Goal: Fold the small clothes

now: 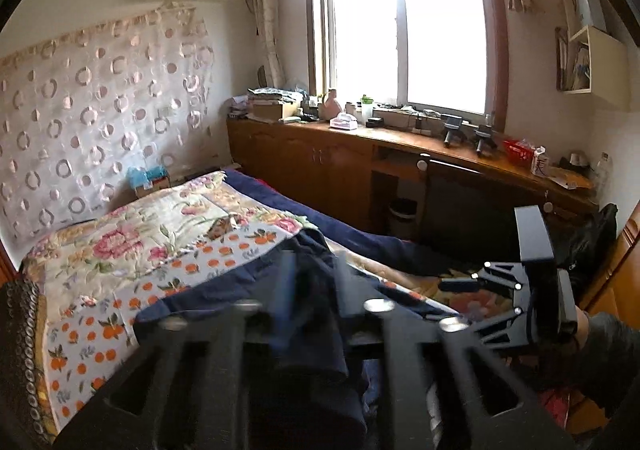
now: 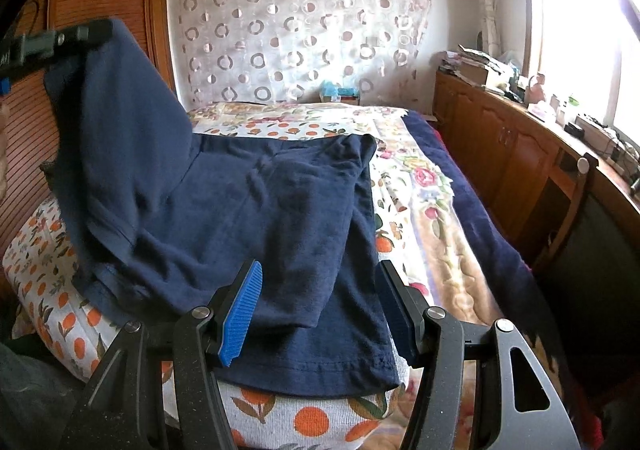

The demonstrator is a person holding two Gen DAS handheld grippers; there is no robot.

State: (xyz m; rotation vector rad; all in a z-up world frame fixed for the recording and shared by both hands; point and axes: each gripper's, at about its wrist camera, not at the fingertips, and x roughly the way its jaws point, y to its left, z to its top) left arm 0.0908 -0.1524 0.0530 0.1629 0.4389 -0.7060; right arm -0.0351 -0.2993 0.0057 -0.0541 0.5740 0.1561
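Right tongs (image 2: 320,310): jaws parted, blue pads either side of the near hem, not pressing on it. Nothing held.

Navy garment (image 2: 248,201): a small knit piece spread on the orange-print cover (image 2: 280,422), its stitched hem at the near edge of the bed (image 2: 440,250). Most of it lies flat. The left-hand part is drawn up off the cover into a hanging flap.

Left tongs (image 1: 314,290): at the top of that flap. Cloth sits between the fingers, but that wrist view is blurred. Cannot tell whether the pads pinch it or it merely drapes there.

Handling, as judged: light, soft and limp, with no stiffness to keep a shape. It should sag from any single hold and crease where it lands. The knit looks matte, so the ribbed pads should bite well. Not fragile. It may drag the loose cover along if pulled flat.

Where to take hold: on hems and corners, where the cloth is doubled and stitched. Two corners of one edge, one per tongs, would keep the fold line straight.

Farther off: a flowered quilt (image 2: 420,173) covers the far end of the bed.
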